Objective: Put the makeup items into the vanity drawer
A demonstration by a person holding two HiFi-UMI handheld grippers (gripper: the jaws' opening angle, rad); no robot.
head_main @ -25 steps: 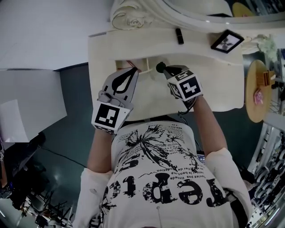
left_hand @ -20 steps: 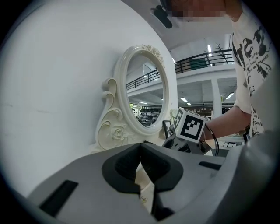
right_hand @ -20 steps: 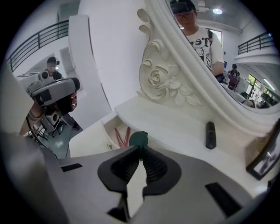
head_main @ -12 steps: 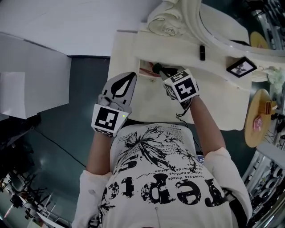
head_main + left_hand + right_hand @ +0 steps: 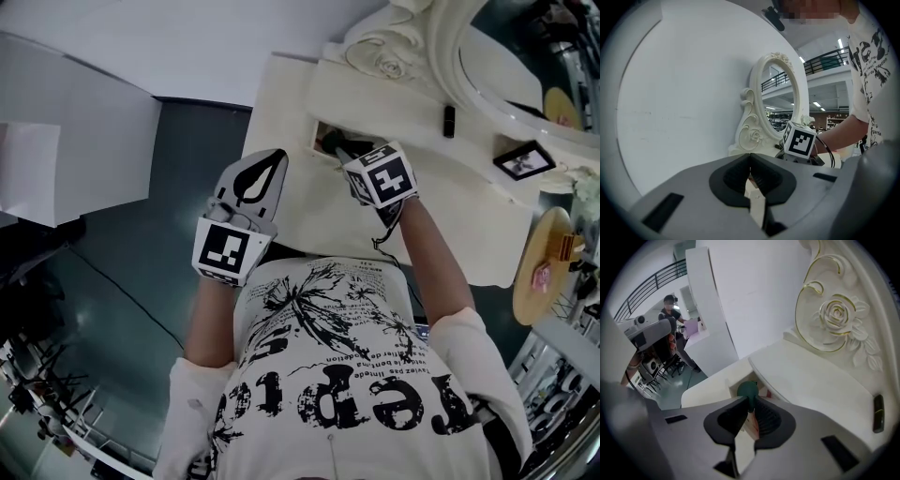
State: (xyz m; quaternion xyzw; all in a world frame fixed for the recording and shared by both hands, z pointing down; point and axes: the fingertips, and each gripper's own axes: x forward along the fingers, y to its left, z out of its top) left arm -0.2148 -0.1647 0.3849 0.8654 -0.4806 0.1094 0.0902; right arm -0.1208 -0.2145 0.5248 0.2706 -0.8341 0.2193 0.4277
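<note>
The cream vanity [image 5: 441,211] has a small drawer [image 5: 322,134] standing open near its left end; pinkish items lie inside the drawer [image 5: 765,391]. My right gripper [image 5: 337,147] points steeply down at that opening, shut on a dark green round-tipped makeup item [image 5: 328,141]. Its green head [image 5: 748,391] sticks out past the right gripper [image 5: 749,404]; the jaws have just been opening slightly, with the item still between them. My left gripper [image 5: 277,159] hangs left of the drawer over the dark floor, shut and empty, as the left gripper [image 5: 750,157] view confirms.
A black tube [image 5: 449,120] lies on the vanity top, also seen as the tube [image 5: 878,413] at far right. A framed photo [image 5: 525,159] and the oval mirror [image 5: 497,66] stand behind. A round wooden stool [image 5: 542,267] is at the right; white panels [image 5: 75,112] at the left.
My right gripper has carried the green-tipped item leftward from the vanity top to the open drawer. My left gripper has drawn away from the drawer front to the left, off the vanity.
</note>
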